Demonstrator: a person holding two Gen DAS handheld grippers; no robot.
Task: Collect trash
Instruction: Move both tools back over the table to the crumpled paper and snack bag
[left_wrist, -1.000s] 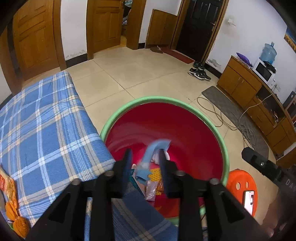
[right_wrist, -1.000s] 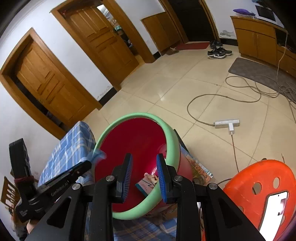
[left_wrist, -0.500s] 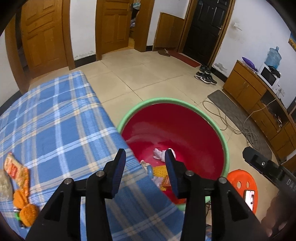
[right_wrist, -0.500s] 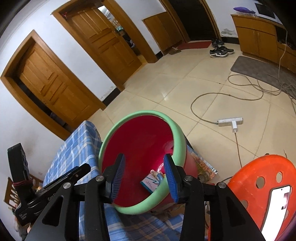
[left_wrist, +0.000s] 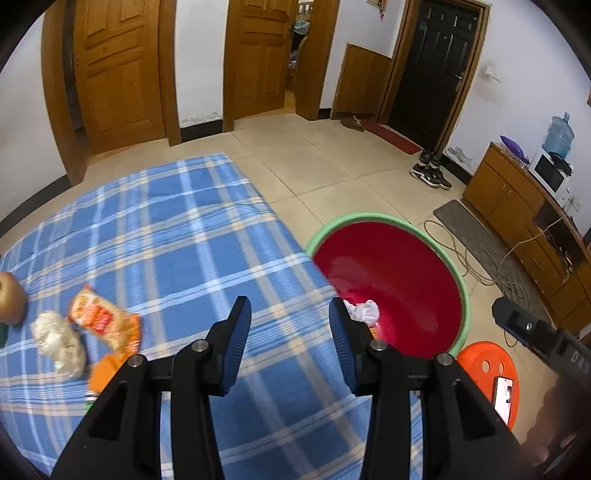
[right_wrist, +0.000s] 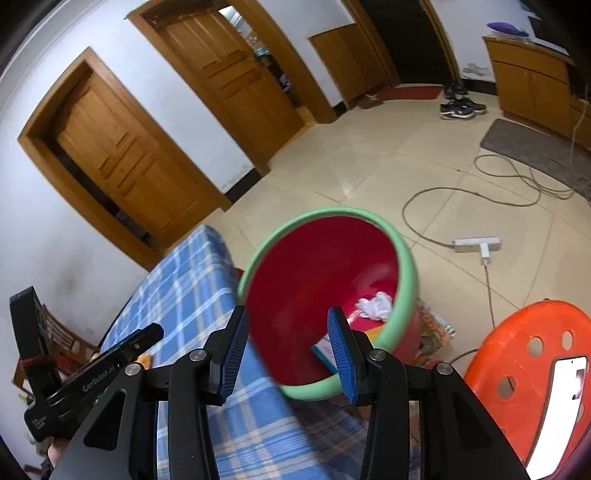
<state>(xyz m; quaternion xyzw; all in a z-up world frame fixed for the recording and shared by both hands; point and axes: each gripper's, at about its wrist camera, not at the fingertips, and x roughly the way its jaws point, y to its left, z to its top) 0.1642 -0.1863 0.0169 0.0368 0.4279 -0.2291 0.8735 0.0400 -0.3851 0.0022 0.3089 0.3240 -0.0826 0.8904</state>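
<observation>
Both tongs, left (left_wrist: 290, 341) and right (right_wrist: 284, 349), were spread, grasping nothing. The left should swing to the wrapper (left_wrist: 105, 323) on the surface (left_wrist: 177, 236), pinching its flat middle.

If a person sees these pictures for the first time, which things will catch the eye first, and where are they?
The big red basin with a green rim stands on the floor at the edge of the blue checked cloth, with a white crumpled tissue inside. On the cloth, at the left, lie an orange snack wrapper and a white crumpled wad. Both the left gripper and the right gripper are open and hold nothing.
</observation>
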